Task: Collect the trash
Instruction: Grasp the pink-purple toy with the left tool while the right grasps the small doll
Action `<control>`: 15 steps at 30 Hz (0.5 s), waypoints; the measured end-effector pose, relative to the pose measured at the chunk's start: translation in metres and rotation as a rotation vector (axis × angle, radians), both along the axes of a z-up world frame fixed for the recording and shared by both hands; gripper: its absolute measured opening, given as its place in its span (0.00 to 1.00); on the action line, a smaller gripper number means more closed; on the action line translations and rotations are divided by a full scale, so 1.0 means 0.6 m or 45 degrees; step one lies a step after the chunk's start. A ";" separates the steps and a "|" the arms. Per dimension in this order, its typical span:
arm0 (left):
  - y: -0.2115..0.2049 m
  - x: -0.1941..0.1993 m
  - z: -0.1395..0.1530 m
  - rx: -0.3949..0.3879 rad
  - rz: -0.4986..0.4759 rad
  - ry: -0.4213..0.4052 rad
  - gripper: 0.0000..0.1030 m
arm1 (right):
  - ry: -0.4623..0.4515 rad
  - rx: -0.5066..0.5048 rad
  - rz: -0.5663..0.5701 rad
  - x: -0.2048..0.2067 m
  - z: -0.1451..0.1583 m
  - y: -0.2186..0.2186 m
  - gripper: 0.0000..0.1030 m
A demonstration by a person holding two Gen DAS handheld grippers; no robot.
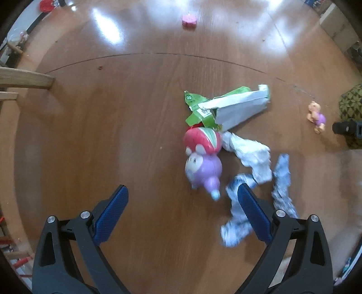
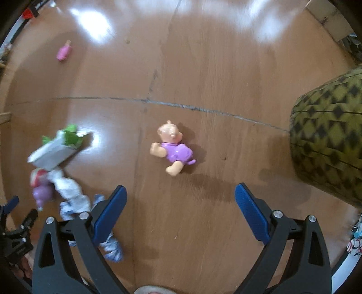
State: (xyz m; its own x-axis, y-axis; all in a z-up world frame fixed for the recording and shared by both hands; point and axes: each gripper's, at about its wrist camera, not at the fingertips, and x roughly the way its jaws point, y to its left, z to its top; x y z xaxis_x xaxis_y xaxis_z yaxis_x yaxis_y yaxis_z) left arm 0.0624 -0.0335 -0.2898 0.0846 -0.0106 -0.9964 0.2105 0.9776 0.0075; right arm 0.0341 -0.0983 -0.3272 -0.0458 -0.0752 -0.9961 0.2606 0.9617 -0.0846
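The left gripper [image 1: 182, 199] hangs over the brown wooden worktop [image 1: 90, 140] with its blue-padded fingers [image 1: 112, 214] spread wide and nothing between them. Just beyond its right finger lies a crumpled white-and-blue paper wad [image 1: 239, 217], blurred, touching or passing behind that finger. Ahead and slightly right of the opening is a purple plastic toy with a red-and-white striped cap [image 1: 203, 156]. Beside it lies a second crumpled white paper [image 1: 248, 153], and past both a torn green-and-white carton [image 1: 233, 106] lies flat, touching the toy's cap. Far ahead sits a small pink round object [image 1: 189, 20].

The right gripper [image 2: 179, 199] is also spread wide and empty. Straight ahead of it, apart from the fingers, lies a plastic baby doll in a purple suit [image 2: 173, 150]. To its right stands a yellow-green basket with a black diamond pattern [image 2: 328, 135]. The trash pile lies to its left, near its left finger.
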 end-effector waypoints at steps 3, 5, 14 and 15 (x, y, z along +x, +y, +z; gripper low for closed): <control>0.000 0.011 -0.034 -0.054 0.016 0.010 0.91 | 0.034 0.009 0.022 0.007 -0.040 -0.003 0.90; 0.002 0.018 -0.049 -0.072 0.029 0.004 0.91 | 0.040 0.005 0.041 0.012 -0.060 0.000 0.90; 0.028 0.026 -0.092 -0.141 0.066 0.046 0.64 | 0.052 0.029 0.096 0.030 -0.099 0.026 0.58; 0.029 0.027 -0.091 -0.160 0.060 0.053 0.49 | 0.047 0.030 0.113 0.033 -0.094 0.031 0.39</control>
